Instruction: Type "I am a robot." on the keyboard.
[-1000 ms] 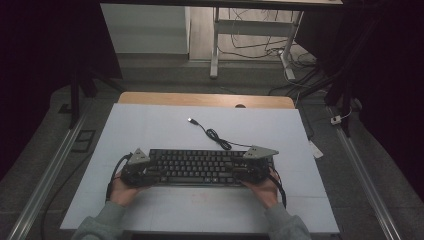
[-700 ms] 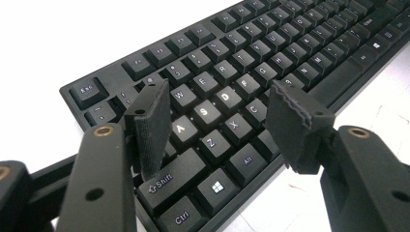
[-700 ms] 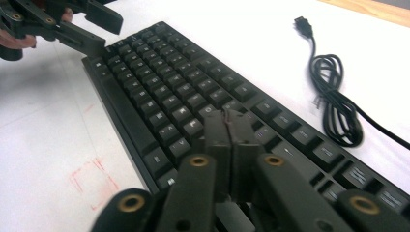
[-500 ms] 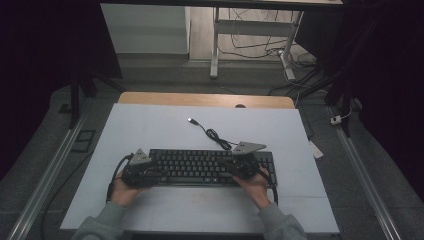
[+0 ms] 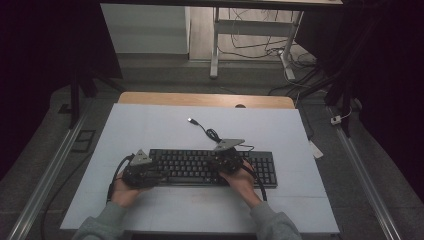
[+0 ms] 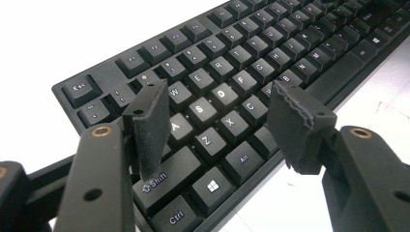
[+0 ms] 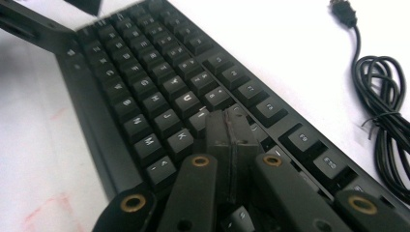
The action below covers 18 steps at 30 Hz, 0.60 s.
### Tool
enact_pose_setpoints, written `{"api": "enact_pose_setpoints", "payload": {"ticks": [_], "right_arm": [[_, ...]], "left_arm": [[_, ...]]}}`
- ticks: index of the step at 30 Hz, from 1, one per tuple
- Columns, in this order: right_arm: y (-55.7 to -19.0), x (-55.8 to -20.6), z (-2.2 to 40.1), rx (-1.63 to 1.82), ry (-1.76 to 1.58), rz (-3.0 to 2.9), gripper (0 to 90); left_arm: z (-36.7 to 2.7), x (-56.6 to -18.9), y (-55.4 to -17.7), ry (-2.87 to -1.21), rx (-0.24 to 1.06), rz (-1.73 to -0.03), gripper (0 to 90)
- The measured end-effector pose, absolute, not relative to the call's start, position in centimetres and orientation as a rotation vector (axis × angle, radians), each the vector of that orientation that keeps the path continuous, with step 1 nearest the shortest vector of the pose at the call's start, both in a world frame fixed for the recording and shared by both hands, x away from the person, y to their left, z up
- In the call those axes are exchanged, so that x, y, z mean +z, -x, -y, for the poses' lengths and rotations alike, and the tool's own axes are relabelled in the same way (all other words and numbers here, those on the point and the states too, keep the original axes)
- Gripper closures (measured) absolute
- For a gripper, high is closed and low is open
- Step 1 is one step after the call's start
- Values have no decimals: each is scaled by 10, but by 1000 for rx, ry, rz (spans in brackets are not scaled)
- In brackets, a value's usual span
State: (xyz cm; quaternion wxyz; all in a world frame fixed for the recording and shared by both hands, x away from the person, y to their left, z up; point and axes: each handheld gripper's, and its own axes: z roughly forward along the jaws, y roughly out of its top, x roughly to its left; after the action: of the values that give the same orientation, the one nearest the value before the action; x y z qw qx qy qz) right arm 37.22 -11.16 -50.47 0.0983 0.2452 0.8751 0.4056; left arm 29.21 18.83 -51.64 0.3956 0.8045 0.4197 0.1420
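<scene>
Keyboard (image 5: 212, 167), one, lower centre; right hand-held gripper (image 7: 226, 126) moved leftward over its keys, jaws just closed empty; left hand-held gripper (image 6: 220, 123) gapes, unmoved, holding nothing.

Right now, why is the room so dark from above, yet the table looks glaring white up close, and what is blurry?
High view: dim surroundings, only the pale rectangular table top lit. Left gripper view: table blown out white, black plastic keyboard sharp. Right gripper view: the keyboard's far keys and the black coiled cable are soft, and the closed jaws cover some keys.
</scene>
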Motion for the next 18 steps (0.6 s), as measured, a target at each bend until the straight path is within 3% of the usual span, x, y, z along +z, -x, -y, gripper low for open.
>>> {"api": "enact_pose_setpoints", "payload": {"ticks": [18], "right_arm": [[-378, -513, 100, 1163, -728, -2609, 894]], "left_arm": [[-188, -517, -292, -2043, 362, -1064, 400]]}}
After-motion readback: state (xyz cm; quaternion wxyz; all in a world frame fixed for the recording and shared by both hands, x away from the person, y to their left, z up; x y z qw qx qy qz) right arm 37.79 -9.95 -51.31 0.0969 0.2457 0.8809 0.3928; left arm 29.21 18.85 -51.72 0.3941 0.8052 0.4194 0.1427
